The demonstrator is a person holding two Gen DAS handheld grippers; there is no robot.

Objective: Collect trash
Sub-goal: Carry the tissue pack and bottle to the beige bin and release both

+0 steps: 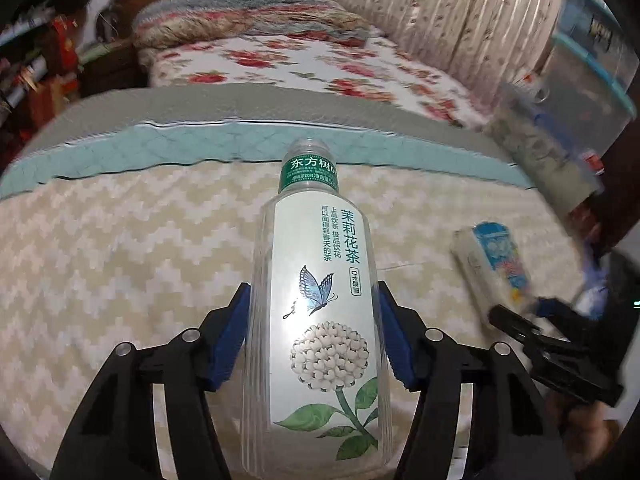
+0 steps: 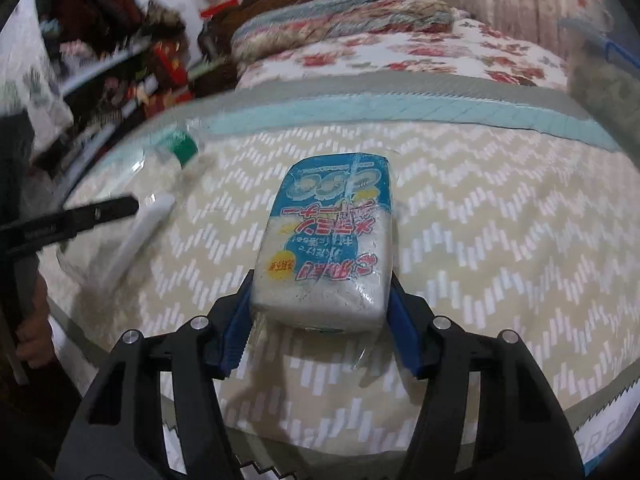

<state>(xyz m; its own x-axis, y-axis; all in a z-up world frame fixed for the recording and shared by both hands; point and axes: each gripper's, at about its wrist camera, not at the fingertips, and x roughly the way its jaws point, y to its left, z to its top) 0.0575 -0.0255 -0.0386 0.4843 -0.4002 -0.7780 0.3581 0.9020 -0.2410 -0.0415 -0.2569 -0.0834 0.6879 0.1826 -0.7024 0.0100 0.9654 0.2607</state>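
My left gripper point(image 1: 314, 312) is shut on an empty clear tea bottle point(image 1: 316, 320) with a white flower-and-butterfly label and a green neck band, held above the cream zigzag mattress point(image 1: 120, 248). My right gripper point(image 2: 320, 300) is shut on a white sponge pack point(image 2: 326, 248) in clear wrap with a blue printed label. The pack point(image 1: 496, 264) and the right gripper point(image 1: 532, 320) also show at the right of the left wrist view. The bottle point(image 2: 140, 224) and a left finger point(image 2: 80, 216) show blurred at the left of the right wrist view.
A teal and grey mattress border point(image 1: 200, 140) runs across behind. Beyond it lies a floral bedspread point(image 1: 300, 64) with a folded quilt point(image 1: 240, 16). Cluttered shelves point(image 2: 120, 60) stand at the left. Clear storage bins point(image 1: 588, 68) stand at the right.
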